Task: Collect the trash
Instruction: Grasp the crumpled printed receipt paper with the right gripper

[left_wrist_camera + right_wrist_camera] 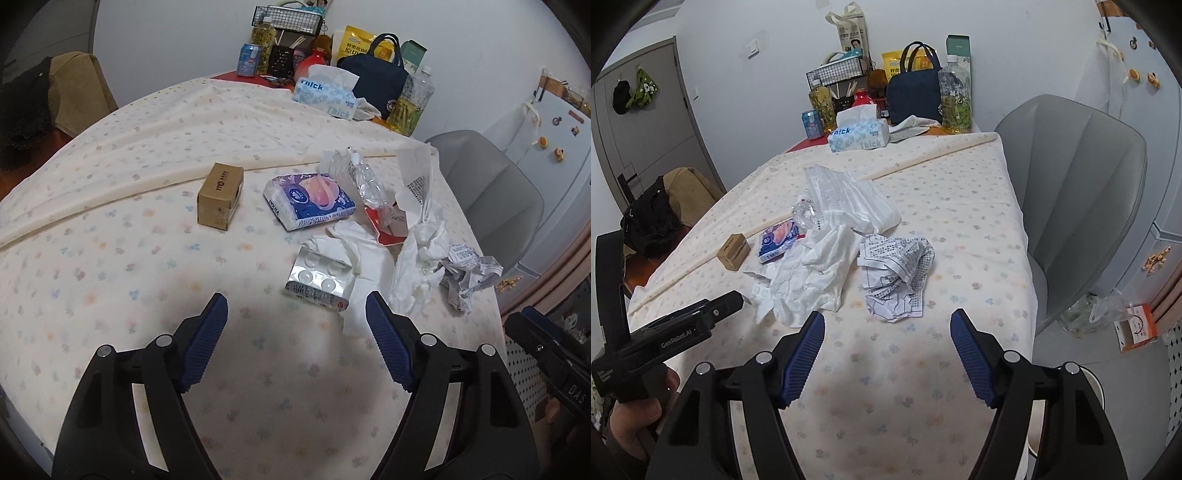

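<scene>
Left gripper (295,314) and right gripper (887,330): jaws spread, holding nothing, above the counter (110,258). Trash lies ahead: crumpled receipt (895,275), tissue (812,277), blister pack (321,278), near a cardboard box (221,201).

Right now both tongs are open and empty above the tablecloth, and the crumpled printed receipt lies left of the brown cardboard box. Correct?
Not quite. The crumpled printed receipt lies right of the brown cardboard box, as the right wrist view shows. Both the left tongs and right tongs are open and empty.
</scene>
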A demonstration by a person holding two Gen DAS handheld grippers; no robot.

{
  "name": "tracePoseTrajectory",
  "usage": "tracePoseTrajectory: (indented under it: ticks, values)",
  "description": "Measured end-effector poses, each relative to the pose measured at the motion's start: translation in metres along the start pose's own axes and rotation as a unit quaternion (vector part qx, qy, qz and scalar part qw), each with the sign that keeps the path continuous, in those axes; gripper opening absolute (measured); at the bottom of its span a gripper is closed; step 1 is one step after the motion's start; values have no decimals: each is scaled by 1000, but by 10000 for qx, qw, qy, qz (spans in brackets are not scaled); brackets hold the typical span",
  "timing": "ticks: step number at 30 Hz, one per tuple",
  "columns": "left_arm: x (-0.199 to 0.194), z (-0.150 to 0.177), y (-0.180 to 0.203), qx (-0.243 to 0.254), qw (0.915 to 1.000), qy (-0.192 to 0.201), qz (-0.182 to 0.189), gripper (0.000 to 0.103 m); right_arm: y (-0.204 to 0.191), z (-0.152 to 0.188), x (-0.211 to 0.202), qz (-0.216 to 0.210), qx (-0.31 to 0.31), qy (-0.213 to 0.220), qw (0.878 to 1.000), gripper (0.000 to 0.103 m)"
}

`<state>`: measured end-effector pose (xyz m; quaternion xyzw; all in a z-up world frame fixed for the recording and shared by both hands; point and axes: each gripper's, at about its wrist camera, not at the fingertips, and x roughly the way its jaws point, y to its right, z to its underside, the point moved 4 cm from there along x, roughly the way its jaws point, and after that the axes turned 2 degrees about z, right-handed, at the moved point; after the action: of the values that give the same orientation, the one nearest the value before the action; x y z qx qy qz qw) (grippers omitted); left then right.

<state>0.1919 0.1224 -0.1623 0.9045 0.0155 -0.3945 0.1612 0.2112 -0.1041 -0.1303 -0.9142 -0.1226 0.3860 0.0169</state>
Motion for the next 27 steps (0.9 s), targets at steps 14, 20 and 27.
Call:
tracePoseTrajectory:
  ticks: [14, 20, 27]
  values:
    - [20, -10, -3, -23, 9991, -322, 258, 20, 1, -7, 27, -72, 39, -204, 9998, 69]
    - [8, -13, -12, -53, 9997, -170, 173, 7, -6, -11, 39, -69, -57, -251, 9996, 69]
    - [-10, -15, -32, -252, 9996, 44, -82, 6, -10, -17, 58, 22, -169, -308, 9994, 64]
